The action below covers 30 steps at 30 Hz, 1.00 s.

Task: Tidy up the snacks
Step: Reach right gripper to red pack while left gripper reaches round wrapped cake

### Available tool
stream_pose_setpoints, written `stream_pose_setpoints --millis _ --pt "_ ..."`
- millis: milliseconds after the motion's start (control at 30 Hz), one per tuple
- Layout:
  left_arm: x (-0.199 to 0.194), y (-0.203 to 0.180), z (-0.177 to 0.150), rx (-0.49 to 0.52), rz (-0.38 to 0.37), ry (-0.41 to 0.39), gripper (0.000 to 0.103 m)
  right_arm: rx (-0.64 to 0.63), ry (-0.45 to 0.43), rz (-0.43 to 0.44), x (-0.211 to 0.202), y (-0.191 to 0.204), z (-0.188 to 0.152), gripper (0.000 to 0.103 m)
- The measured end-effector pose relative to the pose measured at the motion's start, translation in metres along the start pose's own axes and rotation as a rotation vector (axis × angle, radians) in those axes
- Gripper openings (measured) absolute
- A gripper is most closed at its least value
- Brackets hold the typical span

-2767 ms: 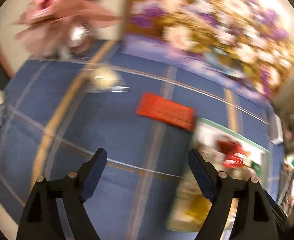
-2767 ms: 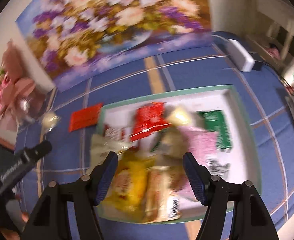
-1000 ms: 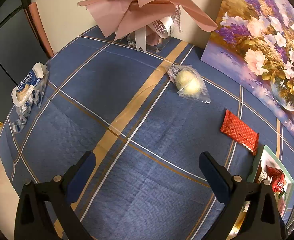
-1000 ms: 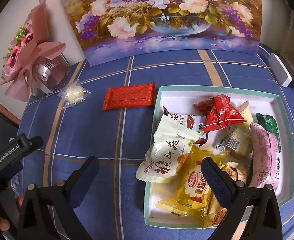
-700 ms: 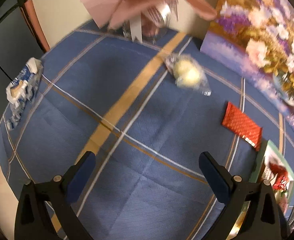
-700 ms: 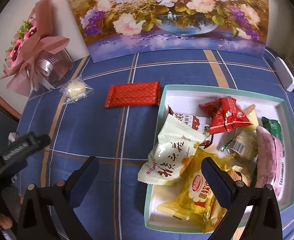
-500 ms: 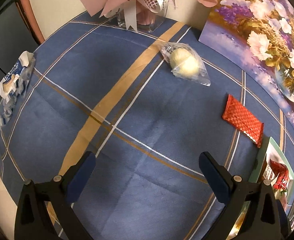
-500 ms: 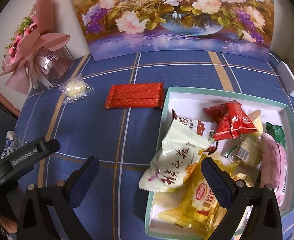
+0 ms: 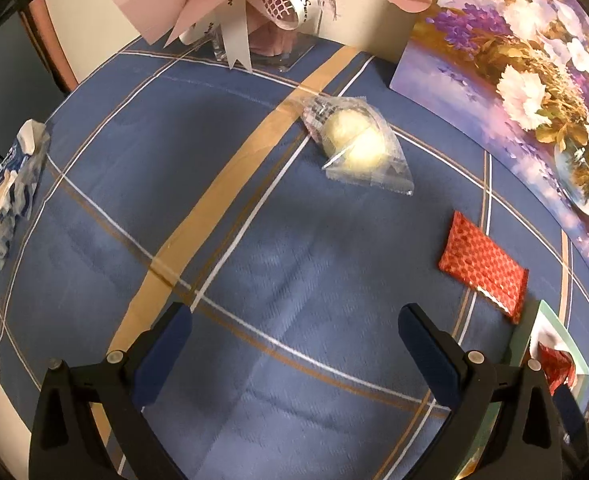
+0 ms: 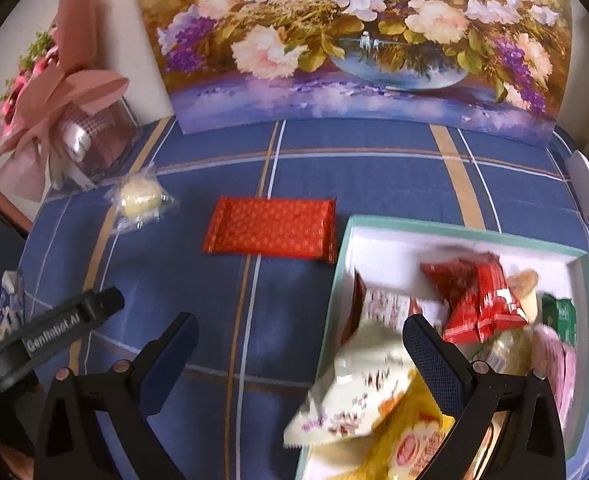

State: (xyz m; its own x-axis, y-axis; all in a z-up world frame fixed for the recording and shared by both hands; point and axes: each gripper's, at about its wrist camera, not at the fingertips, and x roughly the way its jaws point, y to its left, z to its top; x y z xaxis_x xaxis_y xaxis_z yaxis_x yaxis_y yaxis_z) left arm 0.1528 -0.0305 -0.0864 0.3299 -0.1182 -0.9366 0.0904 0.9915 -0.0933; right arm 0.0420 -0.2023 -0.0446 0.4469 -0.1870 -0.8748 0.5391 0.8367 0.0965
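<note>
Left tongs (image 9: 294, 338) spread wide, holding nothing, above the counter (image 9: 222, 240) short of a wrapped bun (image 9: 354, 146). Right tongs (image 10: 300, 346) likewise gaping, empty, beside the tray (image 10: 344, 248).

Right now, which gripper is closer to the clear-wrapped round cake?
Left. The left gripper faces the cake ahead; the right gripper has it far off to its left, beyond the red packet.

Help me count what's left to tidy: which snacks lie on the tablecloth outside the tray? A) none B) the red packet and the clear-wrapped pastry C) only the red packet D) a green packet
B: the red packet and clear-wrapped pastry lie outside the tray.
</note>
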Motion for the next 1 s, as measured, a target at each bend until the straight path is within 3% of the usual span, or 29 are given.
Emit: stream_pose_setpoints --millis 500,633,1000 --pt "0.016 0.017 0.019 -0.039 0.042 -0.055 0.103 -0.019 -0.019 0.023 0.034 0.019 0.031 0.103" --pt "0.02 0.009 0.022 -0.011 0.054 -0.066 0.103 -0.02 -0.02 0.038 0.043 0.02 0.038 0.103" --pt "0.031 -0.002 0.043 0.023 0.031 0.0 0.103 -0.007 -0.046 0.035 0.047 0.014 0.055 0.103"
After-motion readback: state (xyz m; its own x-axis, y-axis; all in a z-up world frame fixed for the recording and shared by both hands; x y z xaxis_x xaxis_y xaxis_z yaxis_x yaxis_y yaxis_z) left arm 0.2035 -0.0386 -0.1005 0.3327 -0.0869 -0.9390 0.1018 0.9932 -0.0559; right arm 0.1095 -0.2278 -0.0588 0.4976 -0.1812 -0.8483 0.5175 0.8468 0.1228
